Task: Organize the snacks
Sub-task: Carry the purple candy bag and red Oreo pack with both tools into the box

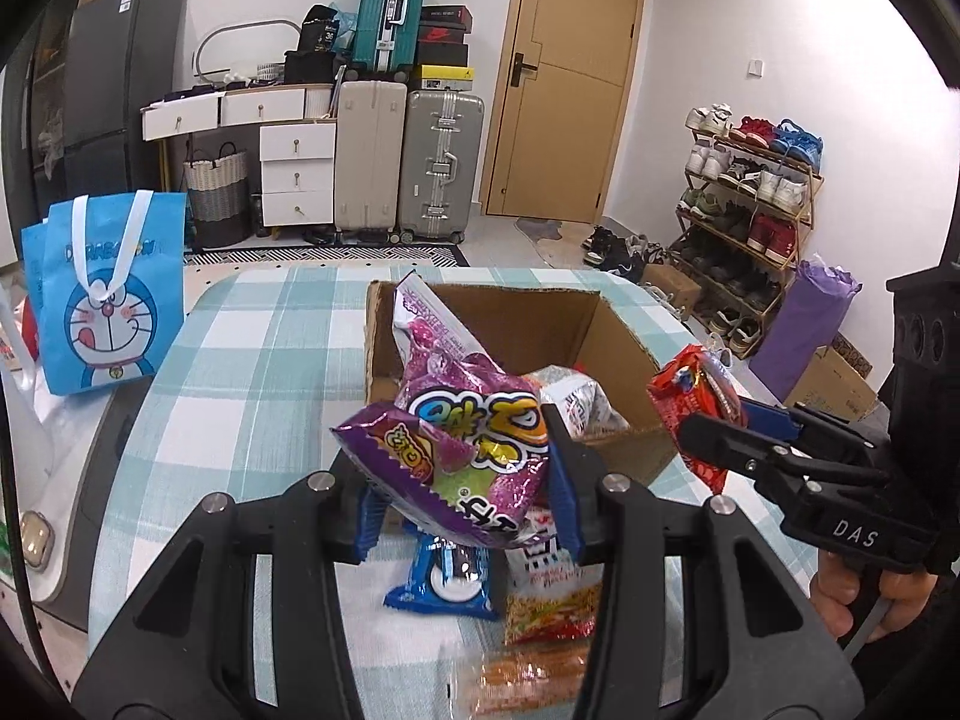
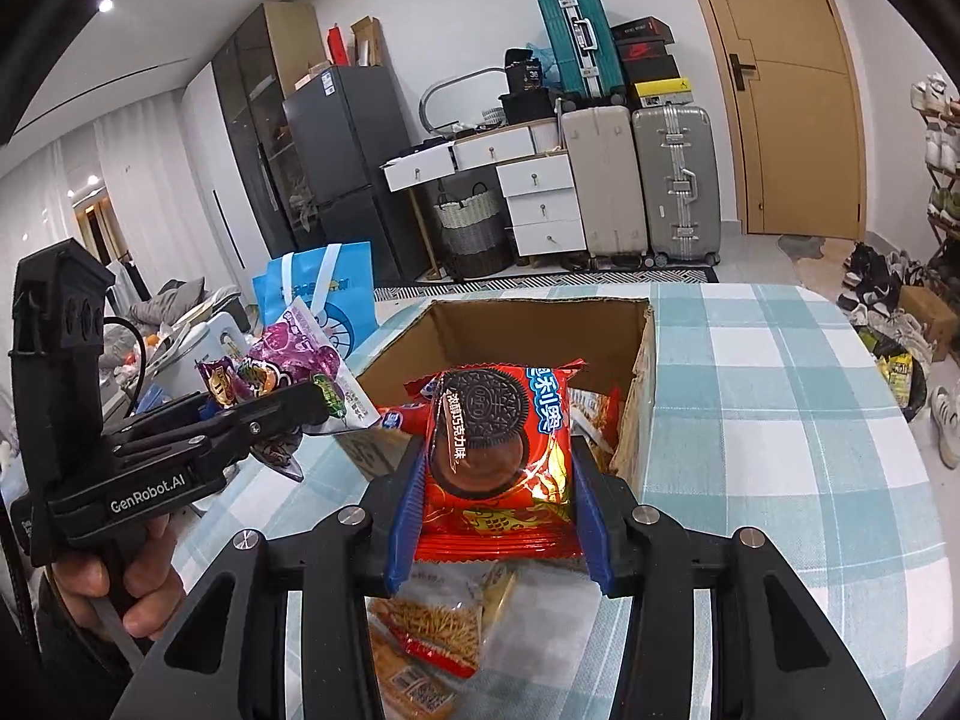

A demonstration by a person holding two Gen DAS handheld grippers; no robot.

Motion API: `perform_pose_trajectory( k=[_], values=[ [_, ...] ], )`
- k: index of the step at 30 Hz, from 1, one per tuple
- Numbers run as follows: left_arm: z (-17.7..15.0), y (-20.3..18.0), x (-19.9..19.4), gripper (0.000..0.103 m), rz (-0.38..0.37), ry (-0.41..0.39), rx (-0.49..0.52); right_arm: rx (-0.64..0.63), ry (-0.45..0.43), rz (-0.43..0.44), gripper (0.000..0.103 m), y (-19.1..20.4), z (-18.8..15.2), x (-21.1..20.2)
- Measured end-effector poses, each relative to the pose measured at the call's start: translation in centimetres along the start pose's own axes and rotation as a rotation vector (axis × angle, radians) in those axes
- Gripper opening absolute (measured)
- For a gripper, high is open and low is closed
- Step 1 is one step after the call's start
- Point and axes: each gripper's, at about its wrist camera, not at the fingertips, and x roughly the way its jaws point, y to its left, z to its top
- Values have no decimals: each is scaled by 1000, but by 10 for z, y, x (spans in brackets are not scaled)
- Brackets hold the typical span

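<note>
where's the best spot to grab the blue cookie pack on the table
Judging by its pose, take the blue cookie pack across its two long sides, coming straight down. It lies flat on the checked cloth, partly under the purple bag held in the left tongs.

box floor (image 1: 606, 420): hidden (by packets) | orange packet (image 1: 528, 678): blurred, edge-cropped

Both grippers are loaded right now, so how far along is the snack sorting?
Partly done: the cardboard box already holds a few packets. In hand: the left gripper clamps a purple snack bag, the right gripper a red Oreo pack, both near the box. Left: a blue Oreo pack, noodle snacks and others on the tablecloth.
</note>
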Motion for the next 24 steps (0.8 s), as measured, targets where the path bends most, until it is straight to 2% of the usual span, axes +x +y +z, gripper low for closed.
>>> perform_pose_trajectory(
  k=[10,24],
  values=[
    [21,2,41,41,30,25,-8,54,22,-5,45,-13,24,26],
    [36,5,94,41,72,54,-11,43,60,-30,45,-7,45,72]
  ],
)
